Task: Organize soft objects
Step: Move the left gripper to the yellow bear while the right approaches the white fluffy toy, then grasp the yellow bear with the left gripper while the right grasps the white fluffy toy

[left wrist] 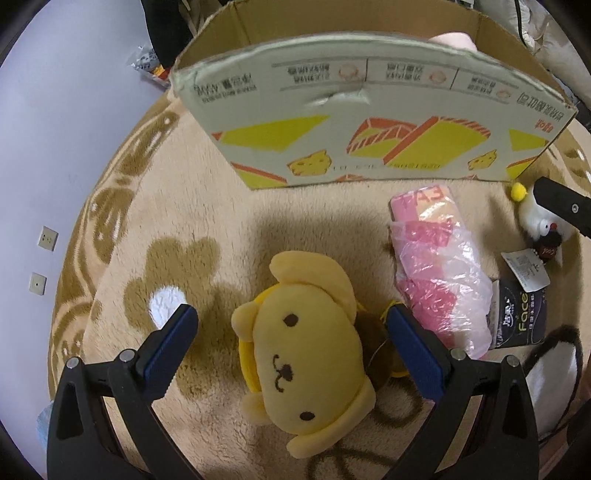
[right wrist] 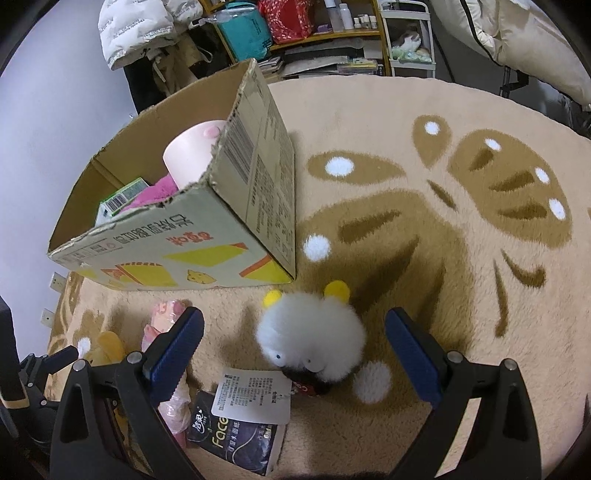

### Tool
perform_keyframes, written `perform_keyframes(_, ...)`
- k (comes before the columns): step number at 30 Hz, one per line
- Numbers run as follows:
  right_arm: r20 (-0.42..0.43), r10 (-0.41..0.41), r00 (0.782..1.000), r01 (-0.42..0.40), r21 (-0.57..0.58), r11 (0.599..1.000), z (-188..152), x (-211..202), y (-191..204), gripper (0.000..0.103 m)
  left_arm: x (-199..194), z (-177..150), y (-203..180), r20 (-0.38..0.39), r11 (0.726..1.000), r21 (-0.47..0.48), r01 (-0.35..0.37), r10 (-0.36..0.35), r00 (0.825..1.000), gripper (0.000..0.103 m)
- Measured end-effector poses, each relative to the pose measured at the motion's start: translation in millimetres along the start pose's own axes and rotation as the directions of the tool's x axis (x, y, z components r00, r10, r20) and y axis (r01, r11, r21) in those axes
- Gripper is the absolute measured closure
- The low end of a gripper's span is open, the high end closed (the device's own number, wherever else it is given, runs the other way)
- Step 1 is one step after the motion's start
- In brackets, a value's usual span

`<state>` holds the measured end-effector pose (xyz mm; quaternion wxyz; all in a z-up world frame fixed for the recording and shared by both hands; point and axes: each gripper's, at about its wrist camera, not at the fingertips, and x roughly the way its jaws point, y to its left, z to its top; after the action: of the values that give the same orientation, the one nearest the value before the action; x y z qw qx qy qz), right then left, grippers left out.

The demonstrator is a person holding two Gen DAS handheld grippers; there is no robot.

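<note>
A yellow dog plush point(left wrist: 303, 354) lies on the beige rug between the fingers of my open left gripper point(left wrist: 291, 321). A white fluffy plush point(right wrist: 310, 336) with yellow ears and a paper tag point(right wrist: 251, 395) lies between the fingers of my open right gripper point(right wrist: 295, 325); it also shows in the left wrist view point(left wrist: 543, 221). The open cardboard box point(right wrist: 207, 236) stands behind both and holds a pink plush point(right wrist: 192, 155), a magenta soft item point(right wrist: 155, 192) and a green carton point(right wrist: 122, 195). The box's front wall point(left wrist: 369, 122) fills the top of the left wrist view.
A pink pack in clear plastic point(left wrist: 436, 269) and a dark tissue pack point(left wrist: 521, 317) lie between the two plushes; the tissue pack also shows in the right wrist view point(right wrist: 236, 439). Shelves point(right wrist: 325, 33) and jackets point(right wrist: 144, 29) stand beyond the rug. The wall point(left wrist: 44, 147) is at left.
</note>
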<state>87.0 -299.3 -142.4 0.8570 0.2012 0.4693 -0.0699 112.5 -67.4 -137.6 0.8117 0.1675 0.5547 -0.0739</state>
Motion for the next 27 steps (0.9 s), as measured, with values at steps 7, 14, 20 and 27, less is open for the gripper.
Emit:
perform_keyframes(7, 0.003, -0.017, 1.000, 0.017, -0.003, 1.000, -1, 3, 0, 0.001, 7, -2, -1, -0.041, 1.000, -0.001, -0.004, 0.004, 0.999, 0.002)
perform_keyframes(14, -0.032, -0.005, 0.999, 0.005, 0.008, 1.000, -3, 9, -6, 0.010, 11, -2, 1, -0.065, 0.999, -0.019, 0.030, -0.031, 0.997, 0.003)
perform_keyframes(20, -0.060, -0.013, 0.998, 0.013, -0.003, 1.000, -4, 15, -9, 0.029, 16, -5, 1, -0.092, 0.998, -0.020, 0.053, -0.054, 0.994, 0.009)
perform_keyframes(27, -0.068, -0.060, 0.996, 0.058, -0.035, 0.998, -6, 20, -7, 0.046, 19, -6, 2, -0.099, 0.997, -0.025, 0.071, -0.073, 0.992, 0.019)
